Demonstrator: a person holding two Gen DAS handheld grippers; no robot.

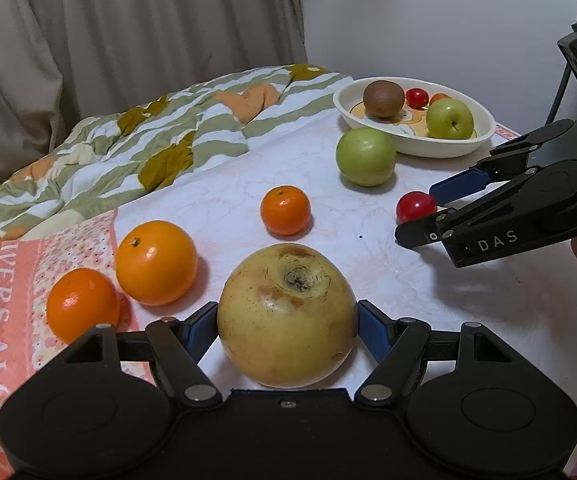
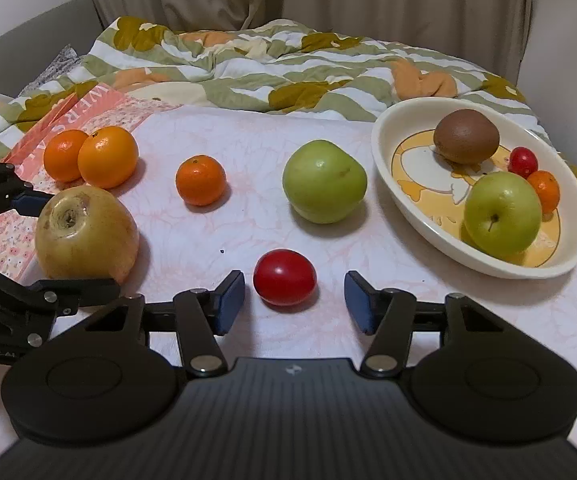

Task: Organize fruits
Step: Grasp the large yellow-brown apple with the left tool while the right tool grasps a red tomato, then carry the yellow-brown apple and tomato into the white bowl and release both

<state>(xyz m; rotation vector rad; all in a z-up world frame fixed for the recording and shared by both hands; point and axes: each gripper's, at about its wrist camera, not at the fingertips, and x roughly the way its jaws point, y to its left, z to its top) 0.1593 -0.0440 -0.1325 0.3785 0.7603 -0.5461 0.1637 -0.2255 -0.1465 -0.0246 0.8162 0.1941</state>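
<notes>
Right now the left gripper (image 1: 287, 320) is clamping a big yellow pear (image 1: 287, 314), blue pads pressing both its sides. Pear is looking blotchy: brown bruising around a dark sunken stem pit, small speckles, one little hole low on its right side. It is sitting on the white cloth (image 1: 468, 292) near the front edge of the bed, just right of the pink printed strip (image 1: 8, 320).

The right gripper (image 2: 294, 300) is standing partly open around a small red tomato (image 2: 284, 277), pads on both sides with visible gaps, nothing gripped. Tomato is shiny, smooth and resting on the cloth near the front edge.

Two oranges (image 1: 156, 262) are touching each other at the left edge where the cloth is meeting the pink strip. A small mandarin (image 1: 285, 210) is sitting alone mid-cloth. A green apple (image 1: 366, 157) is lying just beside the bowl, outside it.

The cream oval bowl (image 2: 384, 152) is sitting at the far right corner of the cloth, showing a yellow cartoon print inside. It is holding a brown kiwi (image 2: 466, 136), a second green apple (image 2: 502, 216) with its stem facing the camera, a tiny red tomato (image 2: 523, 161) and a small orange fruit (image 2: 544, 190) tucked behind the apple.

A green striped quilt (image 2: 248, 68) is bunching along the far edge.
</notes>
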